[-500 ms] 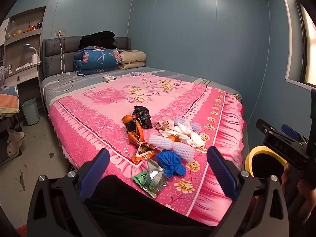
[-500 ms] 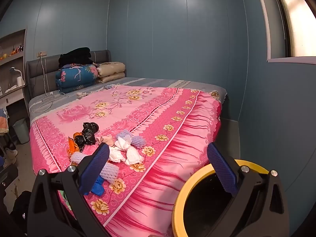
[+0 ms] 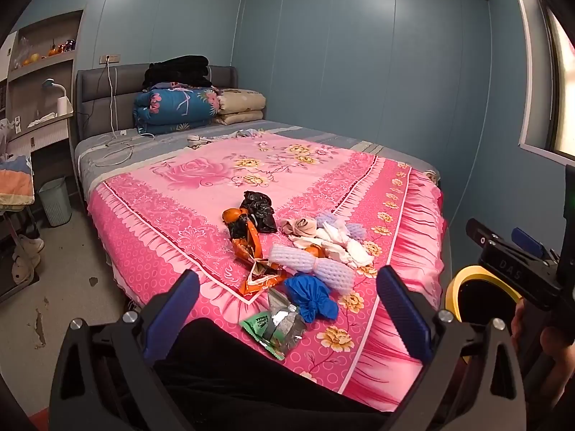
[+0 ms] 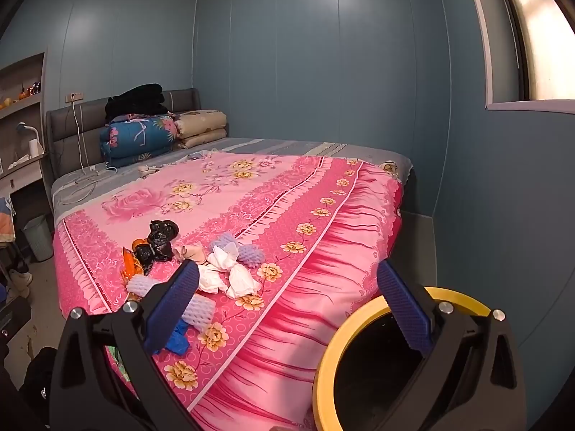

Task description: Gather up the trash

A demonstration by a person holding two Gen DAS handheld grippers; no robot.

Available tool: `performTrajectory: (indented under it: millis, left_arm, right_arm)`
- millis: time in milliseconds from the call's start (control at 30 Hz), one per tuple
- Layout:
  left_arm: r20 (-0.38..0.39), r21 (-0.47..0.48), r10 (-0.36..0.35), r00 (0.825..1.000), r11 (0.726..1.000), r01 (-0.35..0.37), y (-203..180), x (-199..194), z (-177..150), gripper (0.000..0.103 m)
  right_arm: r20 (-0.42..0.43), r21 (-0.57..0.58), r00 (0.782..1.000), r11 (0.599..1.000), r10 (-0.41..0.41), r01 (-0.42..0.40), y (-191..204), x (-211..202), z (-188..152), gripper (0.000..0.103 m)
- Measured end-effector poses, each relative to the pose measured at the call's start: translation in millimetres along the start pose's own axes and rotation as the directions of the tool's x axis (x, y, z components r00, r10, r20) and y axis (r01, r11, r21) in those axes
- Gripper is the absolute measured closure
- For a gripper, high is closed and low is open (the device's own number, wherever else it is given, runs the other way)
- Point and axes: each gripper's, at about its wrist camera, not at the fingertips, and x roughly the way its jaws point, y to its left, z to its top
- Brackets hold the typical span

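Observation:
Trash lies in a loose heap on the near corner of the pink bedspread [image 3: 201, 194]: a green-and-silver wrapper [image 3: 276, 325], a knotted blue bag [image 3: 312, 296], an orange wrapper [image 3: 251, 251], white foam fruit nets [image 3: 312, 264], crumpled tissues [image 3: 341, 240] and a black bag [image 3: 257, 206]. My left gripper [image 3: 287, 301] hovers open just short of the wrapper, holding nothing. My right gripper [image 4: 287, 298] is open too, empty, between the tissues [image 4: 230, 273] and a yellow-rimmed bin [image 4: 359, 327] with a black liner on the floor beside the bed. That bin [image 3: 463, 280] also shows in the left wrist view.
Folded quilts [image 3: 179, 107] and black clothes are piled at the grey headboard, with cables on the mattress. A pale wastebasket [image 3: 55, 201] and shoes stand on the floor at left, by shelves. A blue wall and a window close off the right side.

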Motion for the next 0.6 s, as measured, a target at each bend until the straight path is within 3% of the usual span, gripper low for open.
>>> performTrajectory:
  millis: [600]
  left_arm:
    - [-0.004, -0.003, -0.001, 1.0, 1.0, 0.001, 1.4, -0.2, 0.9, 0.008]
  right_arm:
    - [-0.014, -0.007, 1.0, 1.0, -0.003, 0.003, 2.6, 2.8, -3.2, 0.008]
